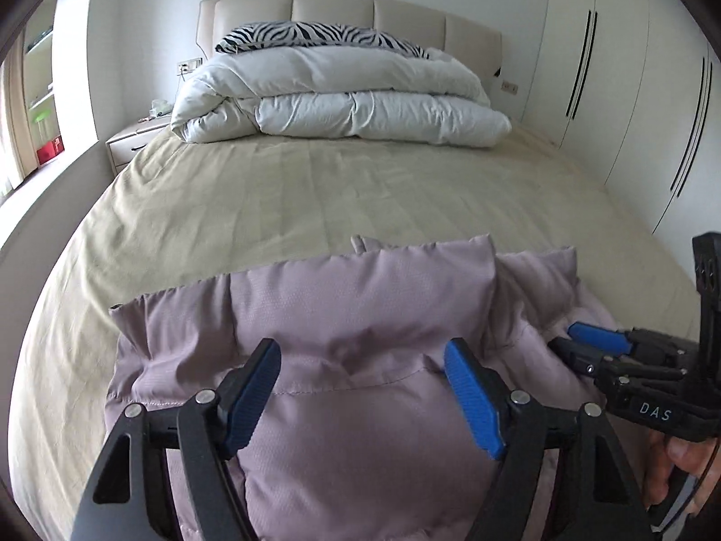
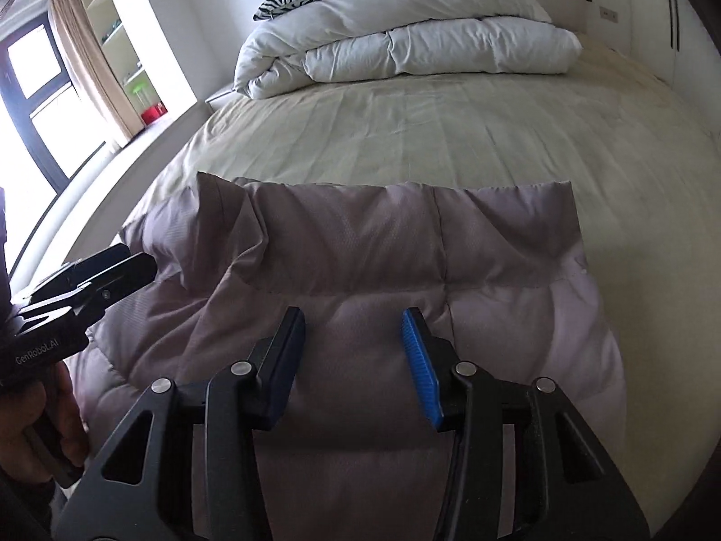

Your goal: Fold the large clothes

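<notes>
Hovering over the near end of the bed, the left gripper [image 1: 362, 356] has its jaws spread wide with nothing clamped; its blue pads [image 1: 473, 396] stand clear above the jacket [image 1: 360, 306], which fills the space below and ahead of them. The right gripper [image 2: 353, 338] is about half open, likewise holding nothing, and the same puffy mauve jacket [image 2: 405, 243] lies beneath and in front of its fingers. Whether either set of fingertips touches the fabric cannot be told. Each gripper shows at the edge of the other's view: the right one [image 1: 586, 338] at the jacket's right side, a hand [image 1: 680, 464] gripping its handle, and the left one [image 2: 112, 266] at the jacket's left side. The jacket lies folded on the bed [image 1: 270, 189], its doubled far edge across the beige sheet. Farther off, a folded white duvet [image 1: 342, 99] is heaped by the headboard [image 1: 333, 9], a zebra-print pillow [image 1: 315, 34] behind it. White wardrobes [image 1: 631, 90] stand along the right side.
</notes>
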